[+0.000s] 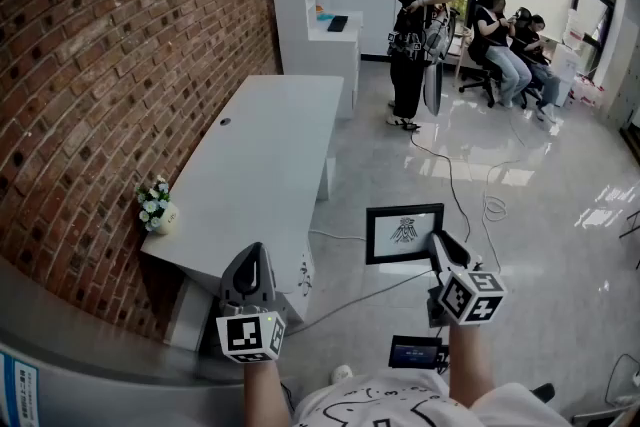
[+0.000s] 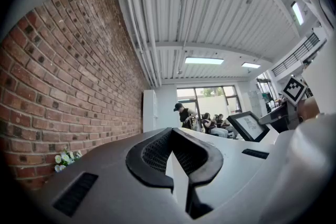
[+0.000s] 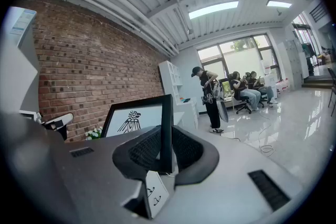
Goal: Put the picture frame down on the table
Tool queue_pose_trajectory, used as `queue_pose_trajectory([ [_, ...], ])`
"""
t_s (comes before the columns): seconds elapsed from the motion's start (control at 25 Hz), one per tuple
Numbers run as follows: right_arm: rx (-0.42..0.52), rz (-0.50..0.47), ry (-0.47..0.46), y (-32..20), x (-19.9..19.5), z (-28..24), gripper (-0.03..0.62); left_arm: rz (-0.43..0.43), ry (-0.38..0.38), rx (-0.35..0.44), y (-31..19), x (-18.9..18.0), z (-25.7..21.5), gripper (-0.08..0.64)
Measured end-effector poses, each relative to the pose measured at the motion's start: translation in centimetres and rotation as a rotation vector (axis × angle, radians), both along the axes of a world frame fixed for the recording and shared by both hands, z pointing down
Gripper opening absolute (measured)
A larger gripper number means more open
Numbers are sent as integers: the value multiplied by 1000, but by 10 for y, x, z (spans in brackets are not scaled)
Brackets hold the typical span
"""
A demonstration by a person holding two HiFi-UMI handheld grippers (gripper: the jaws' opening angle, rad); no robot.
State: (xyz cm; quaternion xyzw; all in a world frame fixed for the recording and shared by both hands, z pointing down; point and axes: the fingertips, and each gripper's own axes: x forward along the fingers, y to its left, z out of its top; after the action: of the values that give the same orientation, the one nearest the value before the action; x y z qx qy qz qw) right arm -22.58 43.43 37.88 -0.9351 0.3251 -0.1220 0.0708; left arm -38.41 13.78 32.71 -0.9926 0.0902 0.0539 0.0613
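Black moulding is all the right gripper (image 3: 167, 152) is biting on: its 2 jaws are clenching 1 thin side edge of the picture frame (image 1: 404, 233), which is hanging upright in the air over the shiny floor, to the right of the white tabletop (image 1: 262, 150) and well apart from it. With so narrow a hold, the frame is probably prone to pivoting or sliding in the pads when it is swung across. Any loosening before it is over the tabletop would be sending it to the hard floor. A tilted touchdown could be knocking a corner or tipping it flat. The left gripper (image 1: 252, 265) is hovering by the near end of the tabletop with its jaws closed on nothing, so it is giving no support. The small pot of flowers (image 1: 155, 203) at the near left corner is standing close enough to be bumped if the frame is set down there. The frame's back is facing away in every view, so whether it is carrying a stand is not showing. In the right gripper view, the gripper's body is cutting off the frame's lower edge.
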Motion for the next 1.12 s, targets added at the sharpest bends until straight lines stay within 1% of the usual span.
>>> queue_pose_trajectory([
  [0.48,-15,4,10,-13,4,2,67,24,6,-4,-7,14,5,9],
  [0.64,6,-6,-14,-21,10,6,67,26,-4,-4,-9,20,8,9],
  [0.92,19,-41,-20,-51,39,12,67,-22,-9,-3,-36,35,12,9],
  [1.12,35,-70,-18,-70,68,11,67,-46,-7,3,-51,58,11,9],
])
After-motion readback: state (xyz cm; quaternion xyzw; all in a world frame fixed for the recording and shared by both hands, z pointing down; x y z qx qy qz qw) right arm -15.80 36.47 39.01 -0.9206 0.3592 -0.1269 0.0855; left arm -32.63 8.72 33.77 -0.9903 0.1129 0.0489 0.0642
